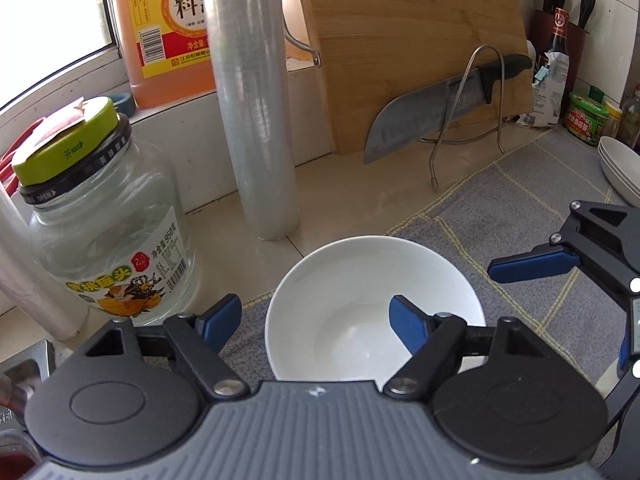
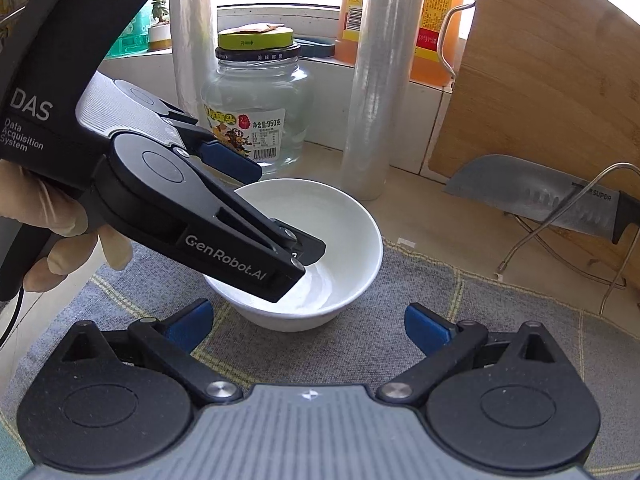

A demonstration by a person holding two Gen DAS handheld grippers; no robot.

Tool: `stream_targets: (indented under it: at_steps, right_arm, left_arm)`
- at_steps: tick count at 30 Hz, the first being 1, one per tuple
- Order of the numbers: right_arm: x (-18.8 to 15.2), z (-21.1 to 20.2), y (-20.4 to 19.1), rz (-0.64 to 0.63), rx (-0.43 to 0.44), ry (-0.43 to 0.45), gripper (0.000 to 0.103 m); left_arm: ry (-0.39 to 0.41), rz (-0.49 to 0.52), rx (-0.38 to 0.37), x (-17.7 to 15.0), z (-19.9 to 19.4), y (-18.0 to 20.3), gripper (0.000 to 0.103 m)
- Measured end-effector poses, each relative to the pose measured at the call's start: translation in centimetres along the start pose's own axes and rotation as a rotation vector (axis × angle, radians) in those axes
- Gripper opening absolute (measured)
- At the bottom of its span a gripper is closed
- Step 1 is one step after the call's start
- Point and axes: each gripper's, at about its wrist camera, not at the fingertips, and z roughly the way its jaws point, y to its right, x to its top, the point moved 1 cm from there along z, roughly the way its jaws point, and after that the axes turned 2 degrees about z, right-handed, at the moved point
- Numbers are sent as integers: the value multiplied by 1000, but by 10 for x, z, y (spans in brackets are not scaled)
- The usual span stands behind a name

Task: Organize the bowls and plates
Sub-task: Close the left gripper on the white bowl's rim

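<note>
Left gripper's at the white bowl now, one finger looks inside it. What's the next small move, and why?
Probably close the left gripper on the white bowl's rim. Its jaws are open and straddle the near-left wall, one finger inside, the other outside, so no repositioning seems needed. The right gripper is open and apart from the bowl, in front of it on the grey mat. The stacked white dishes look like the likely destination afterwards.
</note>
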Motion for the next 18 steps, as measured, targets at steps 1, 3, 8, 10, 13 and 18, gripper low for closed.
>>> stream_targets:
  at_steps: [1,3,8,10,13,18]
  right_arm:
    - [1,3,0,-3,4,-3,102]
    - [2,8,-2,-14,-1,-8,98]
    - [4,11,-6,-45,13,-2,89]
    - [4,10,-7,-53,14,2,88]
    - [4,9,-9,-60,20,7,86]
    - [5,10,-6,-56,24,5,86]
  left_arm:
    - [-4,-2,-7,0,1,-1,79]
    - [-11,-6,-15,0,4,-2,74]
    - [-24,-12,-36,0,7,-4,62]
    - [-25,-12,-40,1,7,-4,59]
    - [-28,-9,-49,1,7,-3,57]
    - [-31,-4,-50,2,8,-3,57]
